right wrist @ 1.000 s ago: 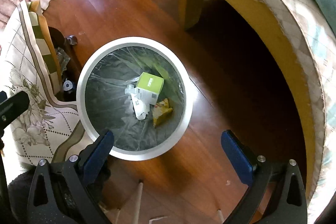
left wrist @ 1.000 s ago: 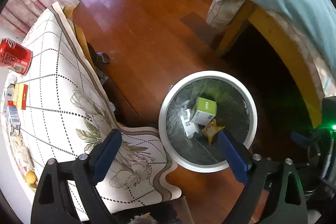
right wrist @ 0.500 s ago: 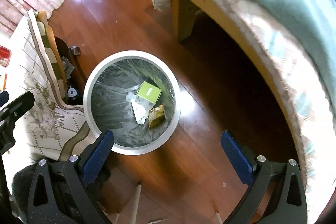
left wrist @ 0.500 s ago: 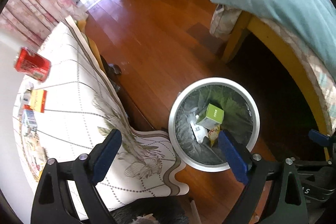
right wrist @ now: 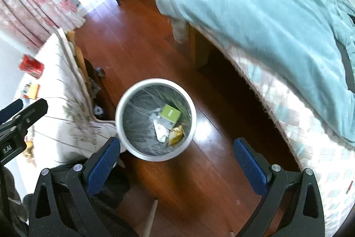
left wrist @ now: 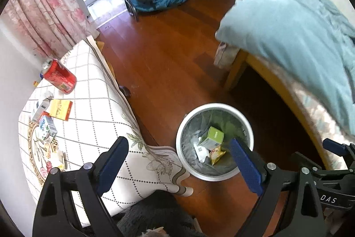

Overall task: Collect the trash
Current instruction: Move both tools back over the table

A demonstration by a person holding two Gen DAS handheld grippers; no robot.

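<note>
Both tools have pulled up and away from the bin since a second ago, so the bin looks smaller and more of the room shows. More of the tabletop has come into the left view too.

The left tool is spread wide and holds nothing. The right tool is also spread wide and empty. The bin stands on the wood floor, between the tabletop and the bed. Inside it lie a green box, a white wrapper and a yellow wrapper.

I think one drop is done, and the step now is going back for more trash. On the tabletop there is a red can lying on its side, a yellow packet and a small carton, all well apart from the bin.

Next, a tool should swing over the tabletop, come down around one piece and squeeze it. The can is round, so it may roll away.
</note>
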